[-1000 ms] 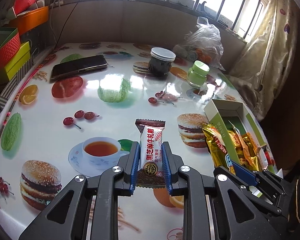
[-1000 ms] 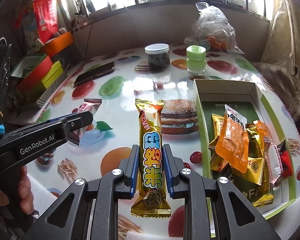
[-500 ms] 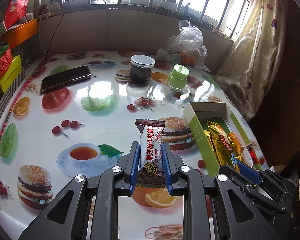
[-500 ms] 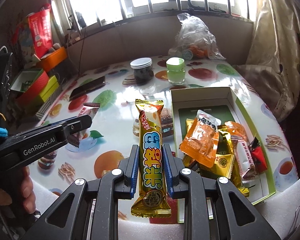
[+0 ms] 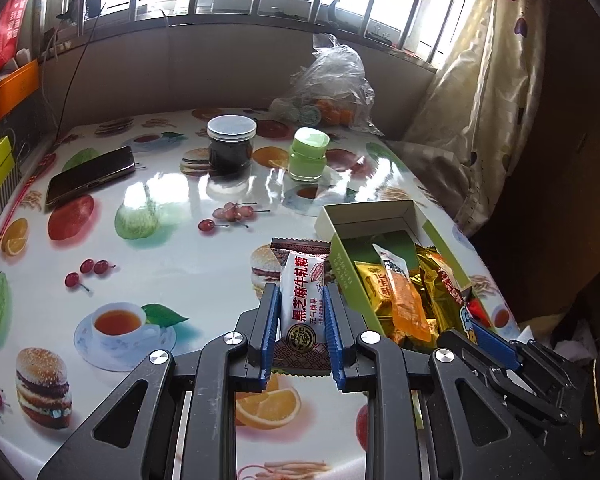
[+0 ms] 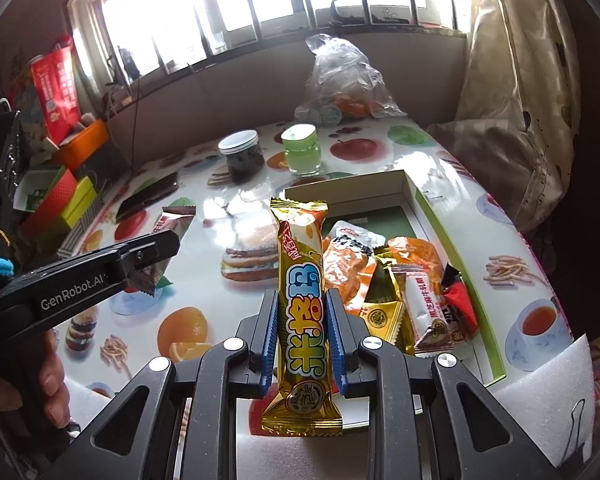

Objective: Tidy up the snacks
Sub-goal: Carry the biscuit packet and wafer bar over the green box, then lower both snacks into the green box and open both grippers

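Snacks ride in both claws, left claw (image 5: 302, 320) squeezing a white candy (image 5: 303, 296), right claw (image 6: 302, 328) squeezing a gold bar (image 6: 302, 308), ready for the box (image 6: 452, 240).

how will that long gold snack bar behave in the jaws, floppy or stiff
The gold snack bar probably stays fairly stiff: it stands straight above and below the right gripper without drooping. It looks light, a slim foil pack. The glossy wrapper may be slippery, though the ribbed blue pads should help hold it.
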Demonstrator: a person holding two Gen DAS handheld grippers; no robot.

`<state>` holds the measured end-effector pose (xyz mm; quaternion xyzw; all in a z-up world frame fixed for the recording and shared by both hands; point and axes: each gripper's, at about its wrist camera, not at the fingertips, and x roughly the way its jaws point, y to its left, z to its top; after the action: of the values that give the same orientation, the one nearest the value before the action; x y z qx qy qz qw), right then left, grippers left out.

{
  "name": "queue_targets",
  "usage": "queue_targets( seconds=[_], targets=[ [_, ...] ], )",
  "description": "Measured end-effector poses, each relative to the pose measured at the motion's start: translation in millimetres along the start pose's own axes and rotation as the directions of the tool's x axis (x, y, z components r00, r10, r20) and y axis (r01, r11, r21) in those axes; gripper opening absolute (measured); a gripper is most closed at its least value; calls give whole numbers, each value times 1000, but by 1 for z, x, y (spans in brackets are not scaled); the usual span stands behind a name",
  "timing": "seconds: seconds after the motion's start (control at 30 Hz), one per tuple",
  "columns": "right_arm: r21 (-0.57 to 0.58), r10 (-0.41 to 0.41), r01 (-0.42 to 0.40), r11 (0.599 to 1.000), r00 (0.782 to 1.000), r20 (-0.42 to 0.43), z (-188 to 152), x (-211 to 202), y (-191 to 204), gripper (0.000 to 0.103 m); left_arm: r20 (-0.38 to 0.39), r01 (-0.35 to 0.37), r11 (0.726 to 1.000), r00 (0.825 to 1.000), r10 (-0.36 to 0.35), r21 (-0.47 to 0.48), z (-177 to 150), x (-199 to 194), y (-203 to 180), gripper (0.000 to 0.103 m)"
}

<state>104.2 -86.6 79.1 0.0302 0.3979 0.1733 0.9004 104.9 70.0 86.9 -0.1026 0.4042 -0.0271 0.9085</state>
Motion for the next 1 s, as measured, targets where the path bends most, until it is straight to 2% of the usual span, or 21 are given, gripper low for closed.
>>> queue_targets(
  seconds=[0.57,1.0],
  targets=[
    [88,-79,78,993,997,13,0,-9,-46,22,-36,72,996,997,-70,60,12,24,-44,23],
    [108,-132,133,985,991,-20,-1,3,-76,22,-106,102,992,990,-95,70,13,60,-65,23]
  ],
)
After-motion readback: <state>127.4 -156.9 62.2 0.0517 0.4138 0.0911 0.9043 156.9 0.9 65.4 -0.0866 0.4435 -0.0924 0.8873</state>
